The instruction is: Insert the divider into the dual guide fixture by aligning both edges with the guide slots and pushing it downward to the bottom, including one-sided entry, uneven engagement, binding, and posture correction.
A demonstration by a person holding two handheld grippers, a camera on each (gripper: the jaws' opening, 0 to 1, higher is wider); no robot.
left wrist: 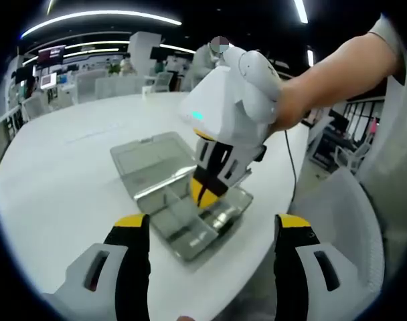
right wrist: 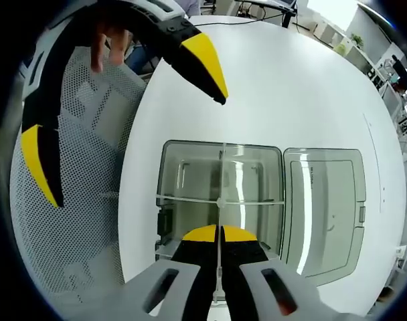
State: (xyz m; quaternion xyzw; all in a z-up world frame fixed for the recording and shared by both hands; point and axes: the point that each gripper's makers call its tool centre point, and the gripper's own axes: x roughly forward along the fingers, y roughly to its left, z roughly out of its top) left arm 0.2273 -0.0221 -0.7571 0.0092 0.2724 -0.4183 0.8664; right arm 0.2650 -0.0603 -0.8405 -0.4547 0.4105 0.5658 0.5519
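Observation:
A clear grey fixture box (right wrist: 170, 167) lies on the white table with its lid (right wrist: 324, 200) folded open beside it. A cross partition (right wrist: 190, 198) spans its inside. My right gripper (right wrist: 220, 231) is shut on a thin clear divider (right wrist: 221, 180), seen edge-on and standing down into the box across that partition. In the left gripper view the right gripper (left wrist: 205, 194), held by a hand, points down into the box (left wrist: 190, 231). My left gripper (left wrist: 212, 219) hovers open just short of the box with nothing between its jaws. The left gripper (right wrist: 140, 150) also appears beyond the box's far side.
The round white table (left wrist: 69, 167) has bare surface around the box. A white mesh chair (right wrist: 63, 227) stands close to the table edge near the box. A cable (left wrist: 292, 167) trails off the table edge. Desks and chairs stand in the room behind.

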